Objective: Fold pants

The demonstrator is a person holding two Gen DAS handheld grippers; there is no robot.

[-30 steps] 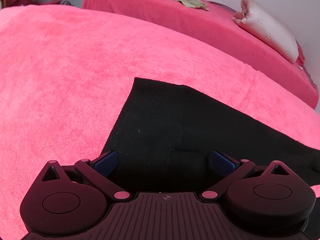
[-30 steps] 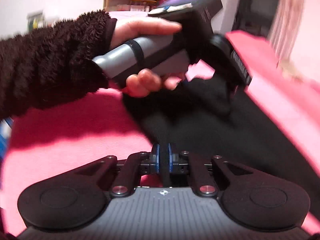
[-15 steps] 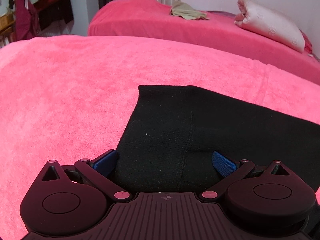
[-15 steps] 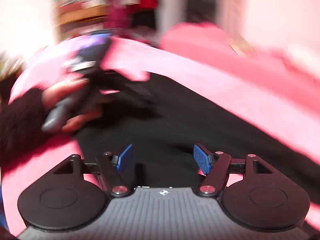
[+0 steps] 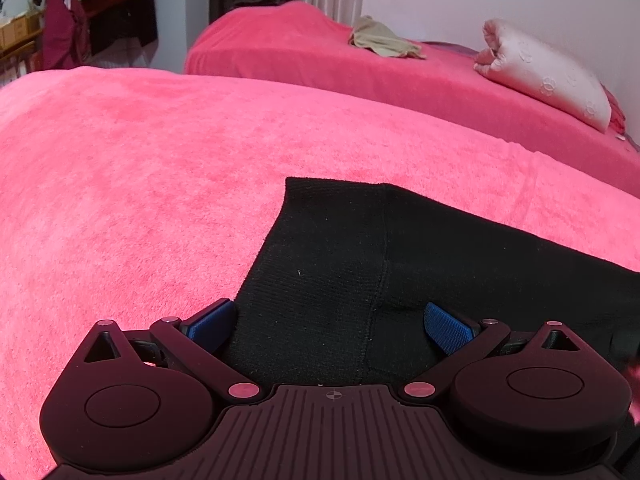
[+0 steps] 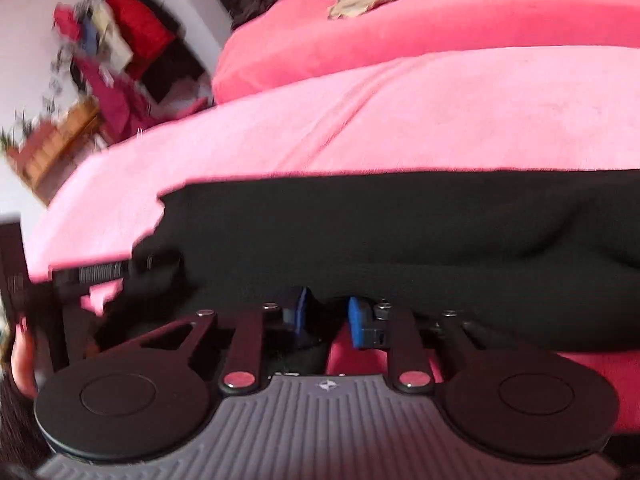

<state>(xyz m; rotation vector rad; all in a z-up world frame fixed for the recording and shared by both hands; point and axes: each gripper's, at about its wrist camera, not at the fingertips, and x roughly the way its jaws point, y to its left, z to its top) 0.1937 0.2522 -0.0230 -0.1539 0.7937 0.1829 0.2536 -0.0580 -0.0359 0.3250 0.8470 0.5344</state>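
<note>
Black pants [image 5: 360,260] lie flat on the pink blanket [image 5: 140,180], a seam running down their middle. My left gripper [image 5: 328,326] is open over their near end, one blue pad at the left edge of the cloth and the other resting on it. In the right wrist view the pants [image 6: 400,220] stretch across as a long dark band. My right gripper [image 6: 329,314] is at their near edge, its jaws closing to a narrow gap. The fabric edge sits between the pads, which do not press on it. The left gripper's body [image 6: 100,272] shows at the far left.
A second pink-covered bed [image 5: 320,52] stands behind, with a beige garment [image 5: 380,40] and a pale pillow [image 5: 548,76] on it. Clothes hang at the back left [image 5: 100,8]. A hand [image 6: 20,360] is at the left rim of the right wrist view.
My right gripper let go of the pants, opened wide, swung sideways along them while rolling, and has narrowed again at their near edge. The left gripper stayed open and tilted slightly upward.
</note>
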